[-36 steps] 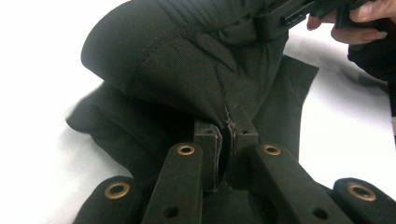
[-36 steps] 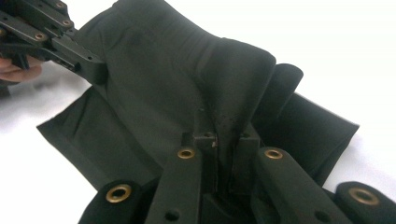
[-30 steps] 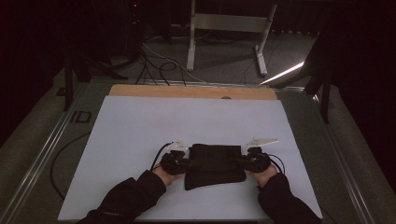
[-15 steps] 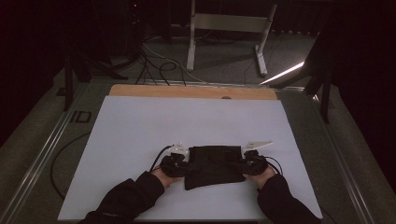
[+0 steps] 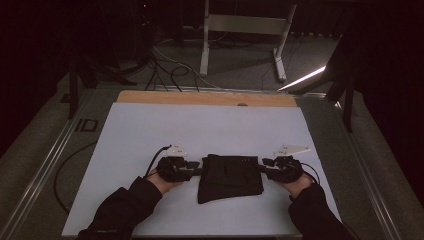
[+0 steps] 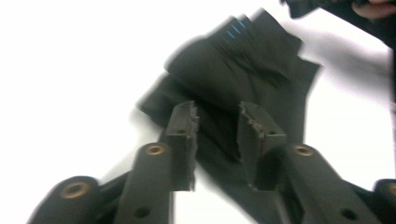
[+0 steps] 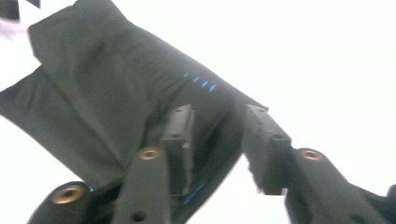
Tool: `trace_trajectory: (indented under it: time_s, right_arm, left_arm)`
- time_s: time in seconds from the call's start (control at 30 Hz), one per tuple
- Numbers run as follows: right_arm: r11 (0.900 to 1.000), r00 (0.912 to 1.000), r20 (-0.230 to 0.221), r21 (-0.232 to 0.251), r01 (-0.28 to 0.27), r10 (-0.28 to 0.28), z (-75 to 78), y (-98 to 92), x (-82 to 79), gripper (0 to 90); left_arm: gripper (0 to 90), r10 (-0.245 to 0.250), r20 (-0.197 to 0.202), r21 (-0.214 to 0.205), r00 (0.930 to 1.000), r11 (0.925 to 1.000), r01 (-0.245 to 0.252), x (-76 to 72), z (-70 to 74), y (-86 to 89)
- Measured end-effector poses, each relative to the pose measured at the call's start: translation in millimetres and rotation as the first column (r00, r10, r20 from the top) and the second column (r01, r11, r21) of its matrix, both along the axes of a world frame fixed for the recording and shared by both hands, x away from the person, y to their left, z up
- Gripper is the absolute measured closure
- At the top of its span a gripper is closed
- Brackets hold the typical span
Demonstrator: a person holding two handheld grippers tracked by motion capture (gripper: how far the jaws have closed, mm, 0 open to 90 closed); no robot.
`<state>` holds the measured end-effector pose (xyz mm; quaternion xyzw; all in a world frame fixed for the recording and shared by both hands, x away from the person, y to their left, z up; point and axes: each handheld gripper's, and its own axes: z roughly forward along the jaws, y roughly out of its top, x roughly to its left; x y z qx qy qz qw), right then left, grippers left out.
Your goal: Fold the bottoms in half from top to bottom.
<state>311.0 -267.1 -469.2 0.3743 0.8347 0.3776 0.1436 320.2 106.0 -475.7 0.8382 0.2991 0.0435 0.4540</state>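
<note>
Black folded fabric garment [image 5: 230,176] with small blue marks lies flat on the white tabletop [image 5: 150,130], low and centre in the high view. At its left edge the left hand-held gripper [image 5: 196,168], at its right edge the right hand-held gripper [image 5: 265,167]; both have just been opening, jaws apart, cloth beneath unclamped. Bare tabletop spreads wide above.

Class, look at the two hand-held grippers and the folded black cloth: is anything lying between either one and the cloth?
Nothing visible does. The left hand-held gripper and right hand-held gripper sit at the cloth's two sides, jaws parted, having just been opening over its edges.
</note>
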Motion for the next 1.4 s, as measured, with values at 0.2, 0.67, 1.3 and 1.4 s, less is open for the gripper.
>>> trace_trajectory:
  time_s: [0.2,0.67,1.3,1.4]
  right_arm:
    - [0.9973,0.9974,0.061,-0.062,0.041,-0.037,-2.7,1.6,13.8,89.6]
    - [0.9962,0.9975,-0.050,-0.074,0.045,-0.049,-38.5,12.8,37.9,90.0]
    - [0.9930,0.9917,-0.126,0.117,-0.010,0.025,-27.9,16.2,15.7,90.0]
    - [0.9900,0.9889,-0.142,0.139,-0.025,0.045,-27.9,16.9,5.0,90.0]
  left_arm:
    - [86.2,0.060,0.057,0.051,0.9966,0.9967,-0.063,9.0,-1.3,-2.7]
    - [89.4,0.005,-0.029,0.049,0.9996,0.9988,-0.004,30.5,-28.0,-25.9]
    - [89.3,-0.130,-0.052,-0.045,0.9901,0.9908,0.128,12.8,-23.0,-30.3]
    - [89.3,-0.183,-0.046,-0.053,0.9821,0.9822,0.180,4.1,-21.6,-32.8]
